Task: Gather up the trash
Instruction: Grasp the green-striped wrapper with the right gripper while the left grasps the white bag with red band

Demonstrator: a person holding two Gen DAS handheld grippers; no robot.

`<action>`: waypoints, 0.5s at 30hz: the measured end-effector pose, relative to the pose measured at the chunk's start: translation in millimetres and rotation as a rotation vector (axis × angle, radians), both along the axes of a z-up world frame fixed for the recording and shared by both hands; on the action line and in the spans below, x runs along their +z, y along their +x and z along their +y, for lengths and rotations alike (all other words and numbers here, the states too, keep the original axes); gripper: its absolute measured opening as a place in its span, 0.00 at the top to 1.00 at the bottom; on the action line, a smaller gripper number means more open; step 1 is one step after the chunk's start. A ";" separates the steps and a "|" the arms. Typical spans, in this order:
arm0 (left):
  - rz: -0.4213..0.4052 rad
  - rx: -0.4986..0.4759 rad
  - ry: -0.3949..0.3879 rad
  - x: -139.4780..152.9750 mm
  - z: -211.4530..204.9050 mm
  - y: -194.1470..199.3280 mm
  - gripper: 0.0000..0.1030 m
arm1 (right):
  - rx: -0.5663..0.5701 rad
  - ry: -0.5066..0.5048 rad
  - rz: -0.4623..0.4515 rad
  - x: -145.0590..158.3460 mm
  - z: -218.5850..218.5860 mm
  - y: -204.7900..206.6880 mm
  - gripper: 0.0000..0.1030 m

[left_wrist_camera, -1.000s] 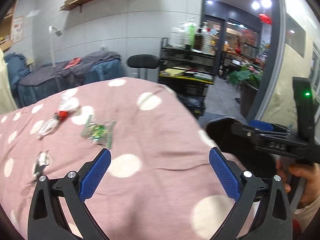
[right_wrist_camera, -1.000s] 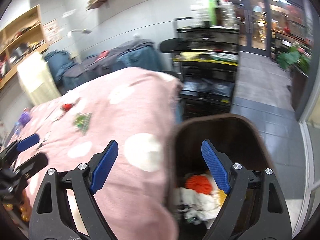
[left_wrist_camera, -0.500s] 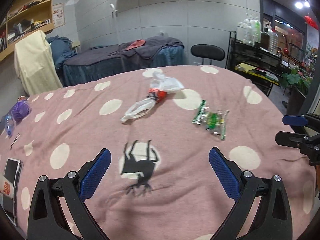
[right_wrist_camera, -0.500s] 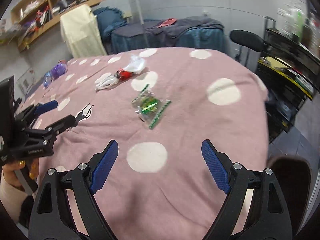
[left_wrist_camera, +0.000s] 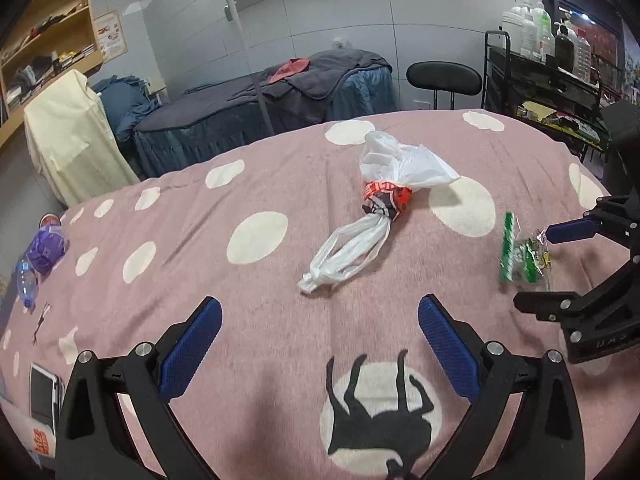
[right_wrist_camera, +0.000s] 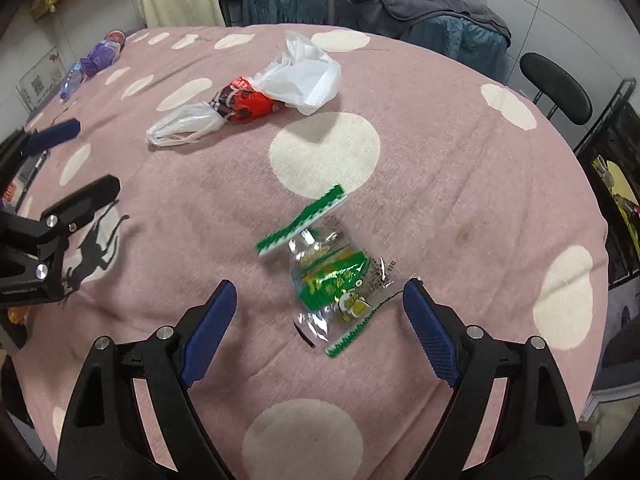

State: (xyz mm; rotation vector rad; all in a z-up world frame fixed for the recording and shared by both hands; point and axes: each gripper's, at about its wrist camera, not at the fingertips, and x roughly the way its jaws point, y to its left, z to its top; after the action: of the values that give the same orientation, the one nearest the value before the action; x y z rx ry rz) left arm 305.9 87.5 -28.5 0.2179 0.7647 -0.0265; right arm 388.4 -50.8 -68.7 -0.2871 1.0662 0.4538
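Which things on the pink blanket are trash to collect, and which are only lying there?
For the job:
- green snack wrapper, between the open right gripper jaws
- white plastic bag with the red wrapper

Only lying there:
- plastic bottle with purple label
- phone

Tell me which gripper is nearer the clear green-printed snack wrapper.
Right. The right gripper hovers open directly at the clear green-printed snack wrapper; the left gripper sits open farther off, facing the knotted white plastic bag.

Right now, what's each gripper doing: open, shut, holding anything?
Left gripper: open, empty, facing the white plastic bag.
Right gripper: open, empty, jaws straddling the green wrapper.
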 end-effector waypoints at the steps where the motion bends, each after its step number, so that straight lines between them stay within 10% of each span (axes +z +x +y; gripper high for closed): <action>1: 0.001 -0.007 0.001 0.4 -1.8 5.1 0.06 | 0.008 -0.018 0.001 -3.2 2.9 3.5 0.20; 10: 0.055 -0.037 -0.001 -8.0 -35.1 61.2 0.11 | -0.004 -0.024 -0.037 -2.9 -16.0 10.1 0.79; 15: 0.094 -0.021 0.019 -18.5 -49.6 82.1 0.40 | -0.033 0.044 -0.054 11.0 -33.8 1.3 0.82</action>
State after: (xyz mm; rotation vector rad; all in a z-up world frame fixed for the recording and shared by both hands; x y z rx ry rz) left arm 388.0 38.0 -47.0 0.2444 0.8564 -0.0494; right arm 389.7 -84.7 -57.7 -0.2411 1.0056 0.4375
